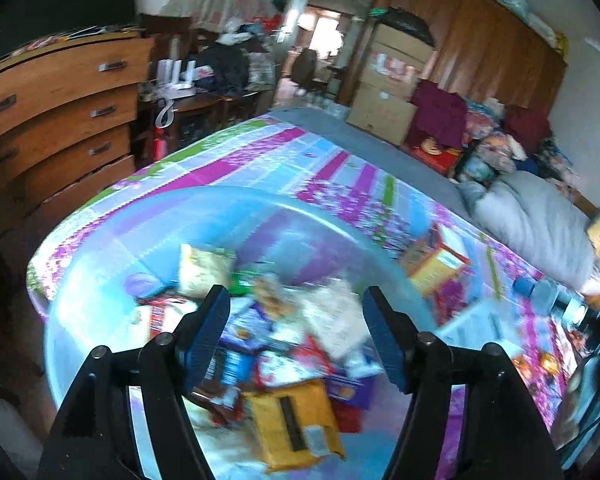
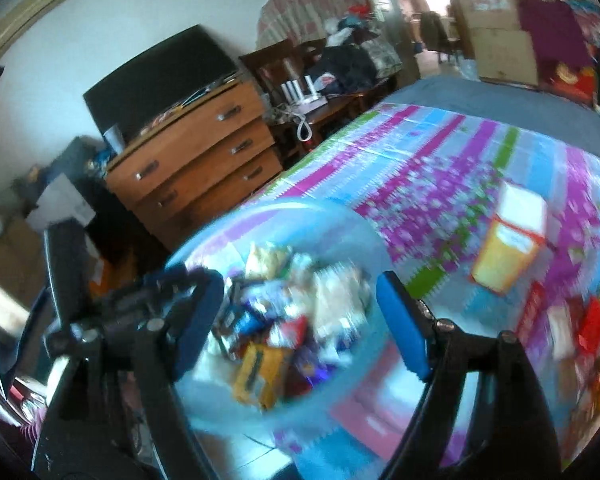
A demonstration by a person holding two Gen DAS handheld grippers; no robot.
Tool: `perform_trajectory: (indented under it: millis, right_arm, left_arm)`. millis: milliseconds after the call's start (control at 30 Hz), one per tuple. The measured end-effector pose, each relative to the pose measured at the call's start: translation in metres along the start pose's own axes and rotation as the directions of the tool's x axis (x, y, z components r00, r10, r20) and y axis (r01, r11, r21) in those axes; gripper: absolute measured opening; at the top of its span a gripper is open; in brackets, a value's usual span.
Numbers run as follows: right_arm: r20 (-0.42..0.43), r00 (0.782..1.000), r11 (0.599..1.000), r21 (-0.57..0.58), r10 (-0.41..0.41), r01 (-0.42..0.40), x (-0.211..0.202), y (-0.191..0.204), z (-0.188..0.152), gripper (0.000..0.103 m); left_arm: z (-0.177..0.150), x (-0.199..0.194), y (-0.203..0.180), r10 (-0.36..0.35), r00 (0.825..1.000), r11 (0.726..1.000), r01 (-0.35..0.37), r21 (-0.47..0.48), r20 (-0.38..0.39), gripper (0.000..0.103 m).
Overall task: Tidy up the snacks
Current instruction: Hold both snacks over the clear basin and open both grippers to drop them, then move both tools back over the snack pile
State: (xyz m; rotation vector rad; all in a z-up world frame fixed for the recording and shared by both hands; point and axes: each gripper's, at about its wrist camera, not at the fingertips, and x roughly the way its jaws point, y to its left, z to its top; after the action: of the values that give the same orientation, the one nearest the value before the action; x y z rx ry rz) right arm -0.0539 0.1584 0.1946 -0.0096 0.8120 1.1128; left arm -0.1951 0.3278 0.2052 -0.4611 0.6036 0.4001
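A clear blue plastic tub [image 1: 236,200] sits on the bed, holding several snack packets, among them a yellow packet [image 1: 296,420] and a pale bag [image 1: 202,268]. My left gripper [image 1: 296,336] is open and empty, hovering over the tub's snacks. In the right wrist view the tub [image 2: 340,216] lies below my right gripper [image 2: 300,320], which is open and empty. The left gripper [image 2: 140,300] shows at the tub's left rim. A yellow and white snack box [image 2: 508,240] lies on the bedspread right of the tub; it also shows in the left wrist view [image 1: 436,268].
The bed has a purple, blue and green patterned cover [image 1: 260,152]. More red and orange snack packets [image 2: 588,332] lie at the right. A wooden dresser [image 1: 56,112] stands left of the bed. A grey pillow [image 1: 532,224] and clothes lie at the far right.
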Motion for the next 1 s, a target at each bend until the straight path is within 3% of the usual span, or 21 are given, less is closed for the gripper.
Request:
perform_trajectory:
  millis: [100, 200, 367, 400, 467, 567, 633, 700, 833, 933, 1000]
  right_arm:
    - [-0.016, 0.999, 0.998, 0.038, -0.052, 0.053, -0.026, -0.023, -0.045, 0.08]
    - [-0.066, 0.991, 0.985, 0.121, -0.114, 0.121, -0.047, -0.059, -0.092, 0.08]
    - [-0.108, 0.965, 0.911, 0.319, -0.239, 0.262, -0.101, -0.15, -0.158, 0.079]
    - [-0.103, 0.96, 0.891, 0.357, -0.262, 0.282, -0.113, -0.169, -0.166, 0.072]
    - [-0.104, 0.94, 0.833, 0.439, -0.325, 0.336, -0.139, -0.214, -0.18, 0.061]
    - [-0.094, 0.915, 0.78, 0.492, -0.393, 0.386, -0.163, -0.27, -0.184, 0.061]
    - [-0.096, 0.891, 0.755, 0.495, -0.443, 0.429, -0.171, -0.305, -0.18, 0.061]
    - [-0.071, 0.884, 0.728, 0.54, -0.461, 0.423, -0.176, -0.345, -0.173, 0.063]
    - [-0.05, 0.907, 0.668, 0.659, -0.418, 0.344, -0.166, -0.405, -0.17, 0.067]
    - [-0.069, 0.936, 0.698, 0.649, -0.345, 0.304, -0.131, -0.423, -0.146, 0.067]
    - [-0.109, 0.94, 0.705, 0.635, -0.322, 0.315, -0.104, -0.43, -0.133, 0.067]
  left_arm:
    - [-0.013, -0.009, -0.038, -0.091, 0.996, 0.993, 0.09, 0.077, 0.01, 0.07]
    - [-0.032, -0.015, -0.088, -0.221, 0.975, 0.963, 0.219, 0.158, -0.005, 0.082]
    - [-0.068, -0.008, -0.17, -0.426, 0.896, 0.871, 0.444, 0.21, -0.128, 0.083]
    - [-0.079, -0.003, -0.19, -0.449, 0.876, 0.846, 0.48, 0.234, -0.175, 0.083]
    - [-0.096, 0.006, -0.216, -0.446, 0.862, 0.821, 0.501, 0.274, -0.24, 0.083]
    - [-0.121, 0.023, -0.244, -0.435, 0.841, 0.802, 0.524, 0.287, -0.321, 0.083]
    - [-0.133, 0.035, -0.255, -0.42, 0.832, 0.804, 0.526, 0.277, -0.363, 0.083]
    - [-0.141, 0.045, -0.261, -0.4, 0.829, 0.812, 0.518, 0.269, -0.39, 0.083]
    - [-0.153, 0.059, -0.262, -0.366, 0.83, 0.831, 0.495, 0.253, -0.422, 0.083]
    - [-0.161, 0.068, -0.26, -0.353, 0.831, 0.841, 0.483, 0.243, -0.431, 0.083]
    - [-0.167, 0.073, -0.259, -0.348, 0.825, 0.846, 0.481, 0.231, -0.445, 0.083]
